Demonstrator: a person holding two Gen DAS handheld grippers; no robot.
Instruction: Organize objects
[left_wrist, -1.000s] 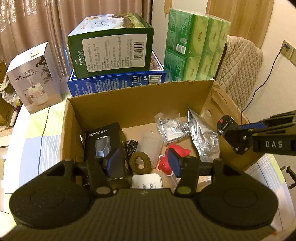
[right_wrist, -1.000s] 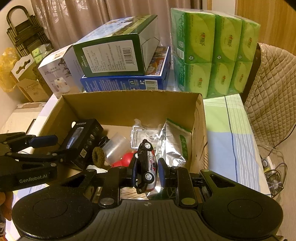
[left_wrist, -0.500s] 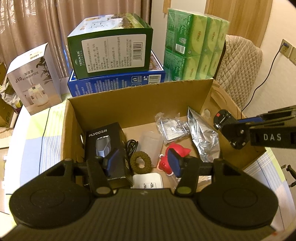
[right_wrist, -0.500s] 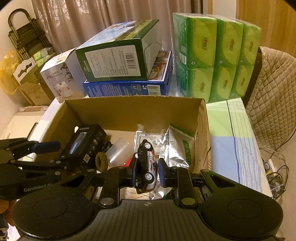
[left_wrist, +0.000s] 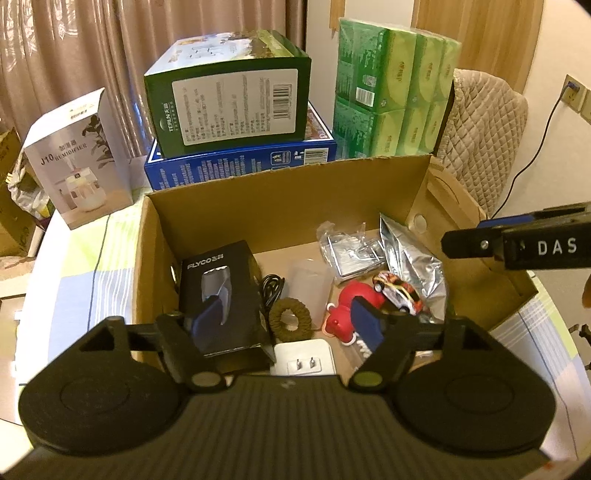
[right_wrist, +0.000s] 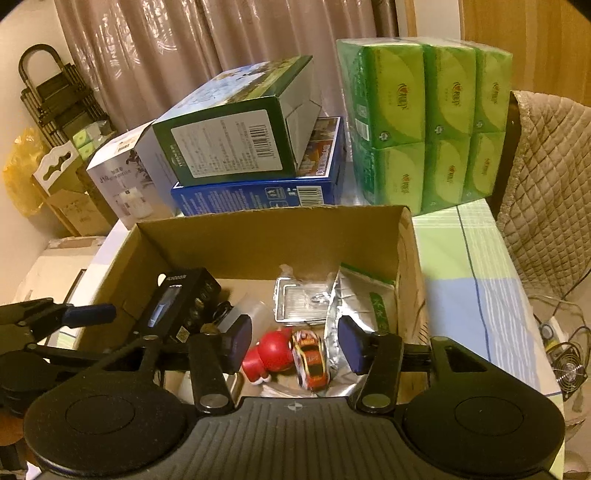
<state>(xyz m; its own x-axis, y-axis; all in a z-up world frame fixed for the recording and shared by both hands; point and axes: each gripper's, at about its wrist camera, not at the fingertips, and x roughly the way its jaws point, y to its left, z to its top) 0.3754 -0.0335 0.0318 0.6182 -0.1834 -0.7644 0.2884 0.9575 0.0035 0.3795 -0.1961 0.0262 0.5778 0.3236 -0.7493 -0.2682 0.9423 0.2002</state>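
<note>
Beige curtains (left_wrist: 74, 55) behind, a quilted chair (left_wrist: 484, 122) at right.

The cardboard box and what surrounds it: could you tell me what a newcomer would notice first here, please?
The open cardboard box fills the middle, cluttered with small things: a toy car lying beside a red figure, and a black shaver box on the left. Behind it, the bright green tissue packs stand out beside a green box stacked on a blue box.
</note>
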